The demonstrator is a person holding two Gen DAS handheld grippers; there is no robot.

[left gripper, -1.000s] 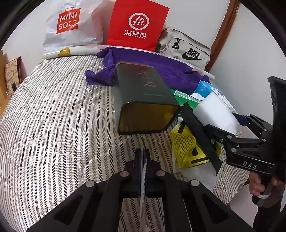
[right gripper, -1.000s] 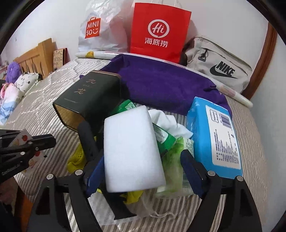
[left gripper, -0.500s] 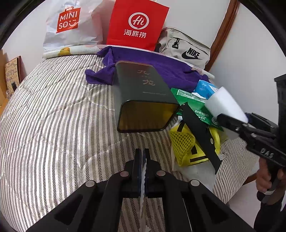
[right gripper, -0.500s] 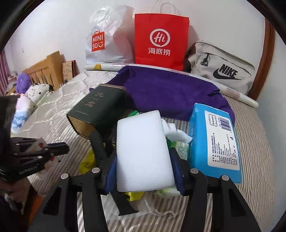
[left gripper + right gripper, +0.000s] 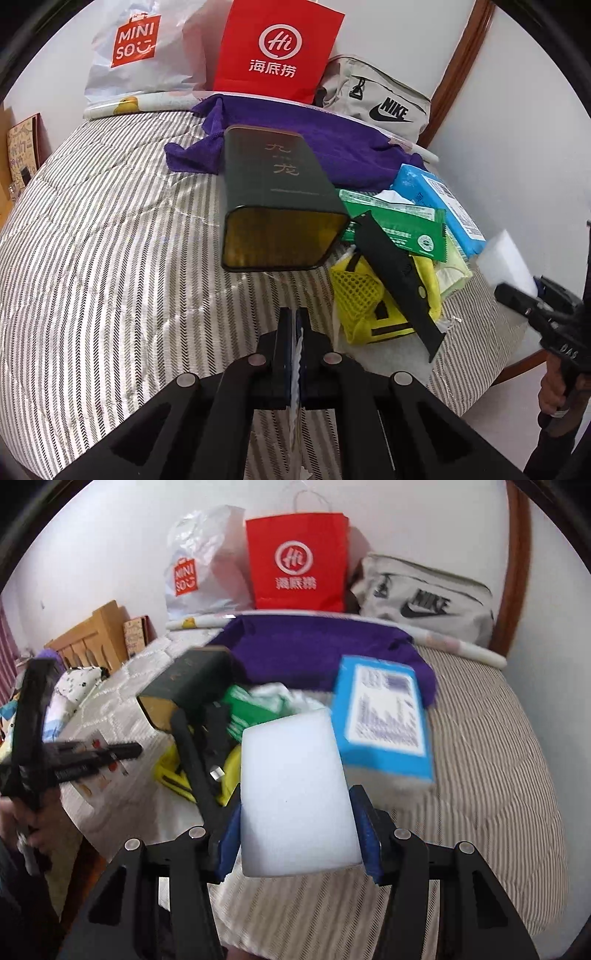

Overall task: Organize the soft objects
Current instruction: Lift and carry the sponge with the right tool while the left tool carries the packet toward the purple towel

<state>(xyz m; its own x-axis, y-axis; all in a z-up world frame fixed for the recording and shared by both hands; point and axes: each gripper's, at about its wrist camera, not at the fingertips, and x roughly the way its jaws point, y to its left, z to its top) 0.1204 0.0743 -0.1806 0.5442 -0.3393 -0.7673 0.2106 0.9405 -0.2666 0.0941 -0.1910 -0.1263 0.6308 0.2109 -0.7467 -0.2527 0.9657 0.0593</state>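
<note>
My right gripper point(image 5: 299, 843) is clamped on the white rectangular foam sponge point(image 5: 295, 794), its long axis running straight out along the fingers, lifted clear of the striped quilted bed point(image 5: 110, 258). The open end of the dark green rectangular tin point(image 5: 184, 690) lies ahead and to the left, so I judge the sponge must swing leftward. My left gripper point(image 5: 295, 354) is pinched nearly closed on a thin white sheet point(image 5: 296, 369), directly facing that tin mouth.

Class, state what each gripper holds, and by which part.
Right gripper clamps the white sponge across its near end. Left gripper pinches a thin white packet by its edge.
</note>
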